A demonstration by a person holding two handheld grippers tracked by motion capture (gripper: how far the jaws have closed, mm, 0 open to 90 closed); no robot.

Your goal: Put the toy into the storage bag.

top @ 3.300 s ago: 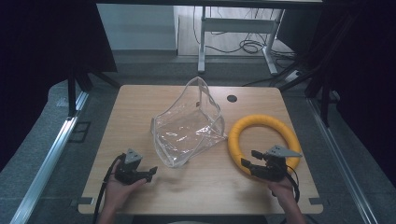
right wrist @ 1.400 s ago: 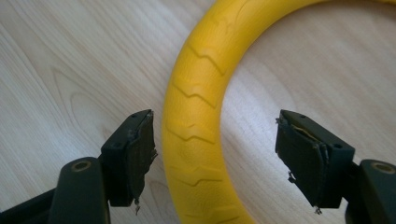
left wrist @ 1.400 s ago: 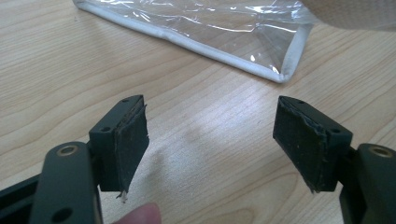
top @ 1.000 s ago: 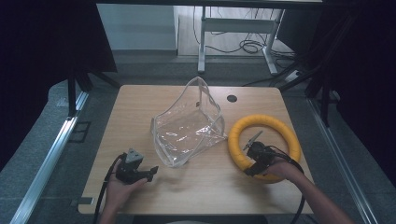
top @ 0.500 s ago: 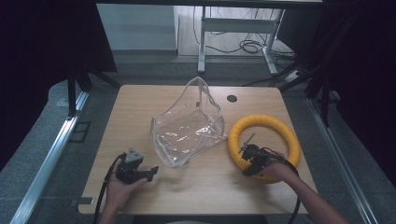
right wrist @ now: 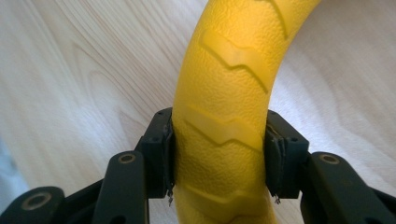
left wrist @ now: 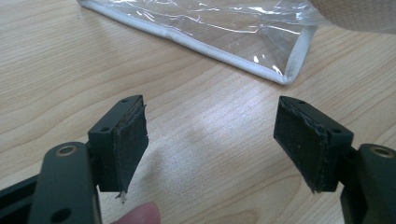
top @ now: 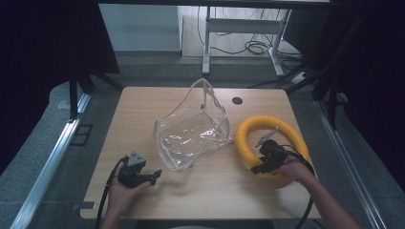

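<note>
**Right tongs clamp the yellow ring**

The right tongs (top: 260,167) have just closed, and both pads now press against the sides of the yellow ring (top: 248,136), gripping its near-left arc. The right gripper view shows the ridged yellow tube (right wrist: 224,121) squeezed between the two black jaws. The ring sits at the right side of the tabletop (top: 143,109), just beside the clear plastic bag (top: 193,129) at the middle. The left tongs (top: 154,175) rest low near the front-left edge, jaws spread wide with nothing between them, pointing toward the bag's white-trimmed corner (left wrist: 285,77).
</note>
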